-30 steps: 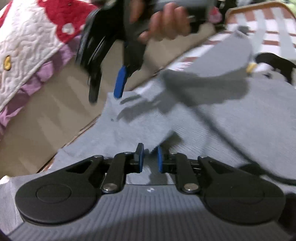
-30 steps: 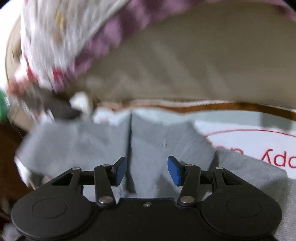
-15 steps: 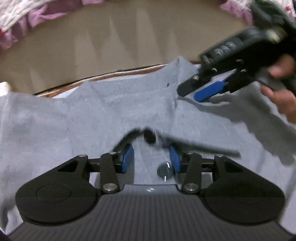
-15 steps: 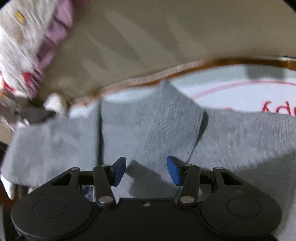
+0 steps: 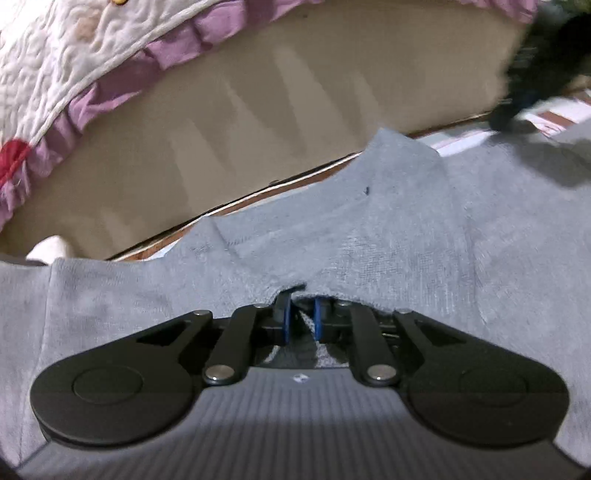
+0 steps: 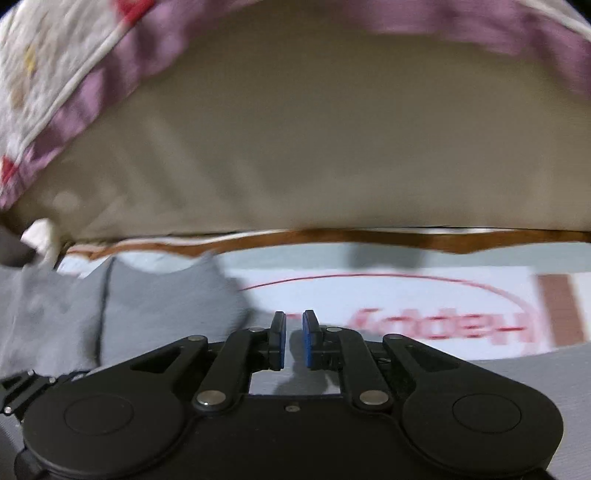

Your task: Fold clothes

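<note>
Grasping step: left gripper point(image 5: 300, 320), jaws closing, pinches the grey garment's point(image 5: 369, 236) hem at 12 o'clock. Right gripper point(image 6: 293, 341), closing on nothing; garment at its 9 o'clock. Next: regrasp there before folding.

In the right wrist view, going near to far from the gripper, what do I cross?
Right gripper, jaws closing → grey garment → white mat with red lettering → brown mat edge → beige bed side → quilt's purple frill.
</note>
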